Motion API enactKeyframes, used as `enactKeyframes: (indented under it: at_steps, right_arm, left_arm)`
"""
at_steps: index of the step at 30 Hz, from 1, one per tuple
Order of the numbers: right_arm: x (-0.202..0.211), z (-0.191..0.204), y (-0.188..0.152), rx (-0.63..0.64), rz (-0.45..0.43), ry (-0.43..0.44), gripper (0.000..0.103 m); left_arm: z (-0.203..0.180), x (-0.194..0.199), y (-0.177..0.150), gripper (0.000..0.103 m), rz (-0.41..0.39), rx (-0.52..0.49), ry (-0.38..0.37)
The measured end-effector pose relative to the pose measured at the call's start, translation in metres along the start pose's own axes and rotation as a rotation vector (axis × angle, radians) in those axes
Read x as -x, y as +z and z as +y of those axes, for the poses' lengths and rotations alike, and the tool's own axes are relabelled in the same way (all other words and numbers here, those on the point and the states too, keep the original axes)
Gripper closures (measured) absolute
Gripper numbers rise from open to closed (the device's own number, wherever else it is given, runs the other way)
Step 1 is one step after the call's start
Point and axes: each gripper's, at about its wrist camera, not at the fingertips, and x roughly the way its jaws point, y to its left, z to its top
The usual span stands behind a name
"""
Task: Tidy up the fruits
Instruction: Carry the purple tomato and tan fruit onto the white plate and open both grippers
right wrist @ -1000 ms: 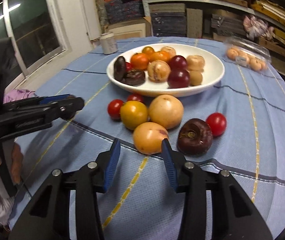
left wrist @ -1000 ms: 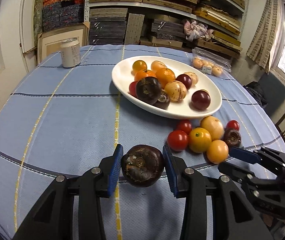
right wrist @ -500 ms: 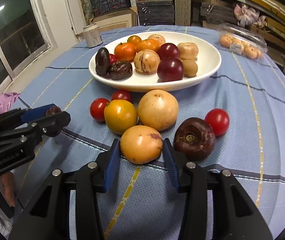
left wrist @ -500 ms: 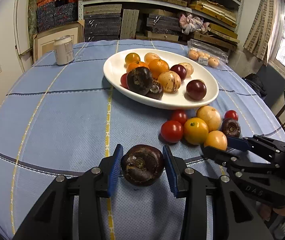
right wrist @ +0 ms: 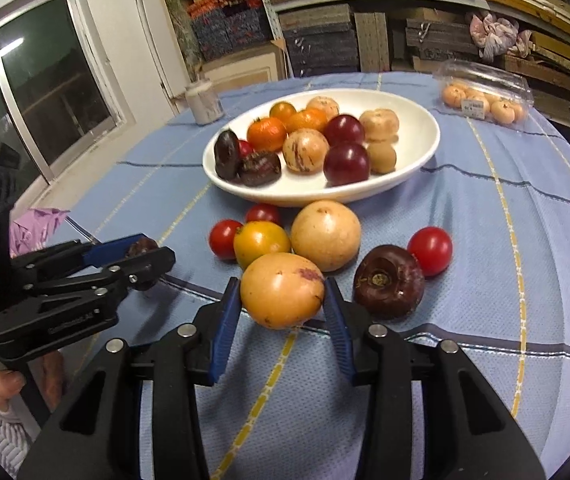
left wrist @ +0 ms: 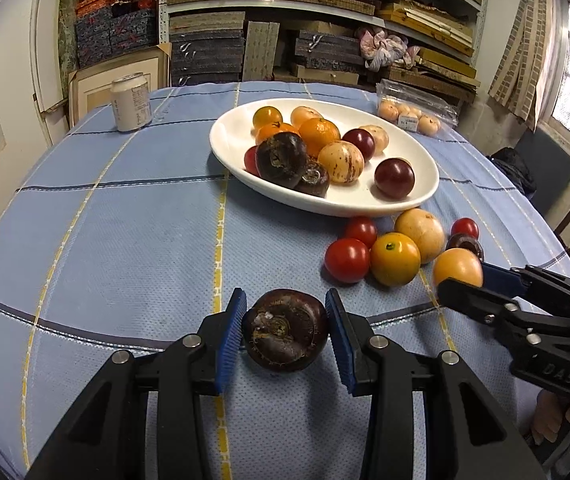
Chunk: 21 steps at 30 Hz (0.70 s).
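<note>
A round, dark brown-purple fruit with a pale scarred stem end [left wrist: 285, 330] is being pinched between the blue ribbed pads of the left gripper [left wrist: 285, 334], low over the light blue checked tablecloth [left wrist: 133, 232]; whether it is resting on the cloth or just raised cannot be told. A smooth yellow-orange round fruit with a small purple blemish [right wrist: 282, 290] is being bracketed by the right gripper [right wrist: 283, 312], whose pads are lying against both of its flanks, so it is judged to be gripped or nearly so, and it is sitting on the cloth at the near edge of the loose cluster.

The step in hand is judged to be the carrying of both fruits to the white oval ceramic dish [left wrist: 229, 156], which is already holding oranges, plums and dark fruits. For this to be done well, gentle pressure is being called for, since soft skins can be bruised. The yellow-orange fruit should be lifted straight up, because the dark brown fruit with the sunken stem pit [right wrist: 389, 282] and the yellow-orange tomato [right wrist: 261, 242] are lying touching or just beside it and could be set rolling. Each fruit should be lowered into a bare part of the dish, such as the near rim area, and released only when settled.
</note>
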Motion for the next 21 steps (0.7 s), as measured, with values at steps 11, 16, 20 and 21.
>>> enactKeyframes:
  at_steps: [11, 16, 20, 21]
  right_arm:
    - [0.051, -0.026, 0.03, -0.113, -0.167, 0.013, 0.062]
    - [0.06, -0.035, 0.083, -0.135, -0.224, -0.003, 0.062]
    - [0.042, -0.04, 0.117, -0.133, -0.222, -0.002, 0.062]
    - [0.037, -0.041, 0.122, -0.128, -0.217, -0.003, 0.062]
  left_arm:
    - [-0.005, 0.028, 0.047, 0.062, -0.092, 0.0, 0.023]
    - [0.001, 0.026, 0.098, 0.062, -0.142, 0.036, 0.026]
    - [0.017, -0.004, 0.129, 0.062, -0.126, 0.093, 0.042]
    - [0.021, -0.013, 0.134, 0.062, -0.118, 0.102, 0.05]
